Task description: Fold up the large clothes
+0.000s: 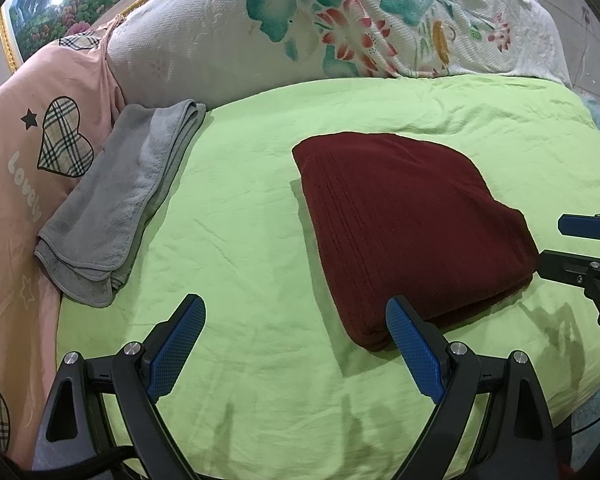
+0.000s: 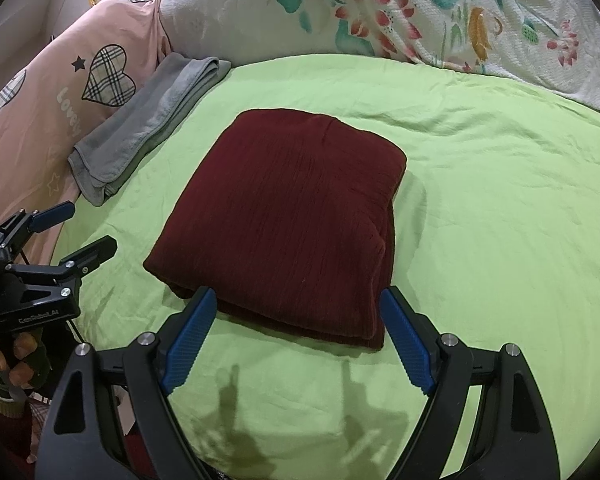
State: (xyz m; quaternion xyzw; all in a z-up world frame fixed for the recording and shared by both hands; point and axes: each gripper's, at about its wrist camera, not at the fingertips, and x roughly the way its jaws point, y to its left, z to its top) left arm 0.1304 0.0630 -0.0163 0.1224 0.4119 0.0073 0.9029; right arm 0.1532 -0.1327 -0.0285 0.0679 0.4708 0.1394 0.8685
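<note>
folded maroon garment (image 2: 284, 216) lies between open right claw (image 2: 296, 308).

The left hand-held gripper (image 1: 296, 312) is seen along the bottom of its own view, jaws spread wide, blue-padded fingers (image 1: 178, 346) angled downward with nothing gripped between them. The right hand-held gripper (image 2: 298, 308) is likewise held open at the bottom of its view, its pads pressed on nothing, and is also seen at the right edge of the left wrist view. In the lower left of the right wrist view, the left hand (image 2: 18, 360) is seen wrapped around its gripper's handle, in a dark fingerless glove.
</note>
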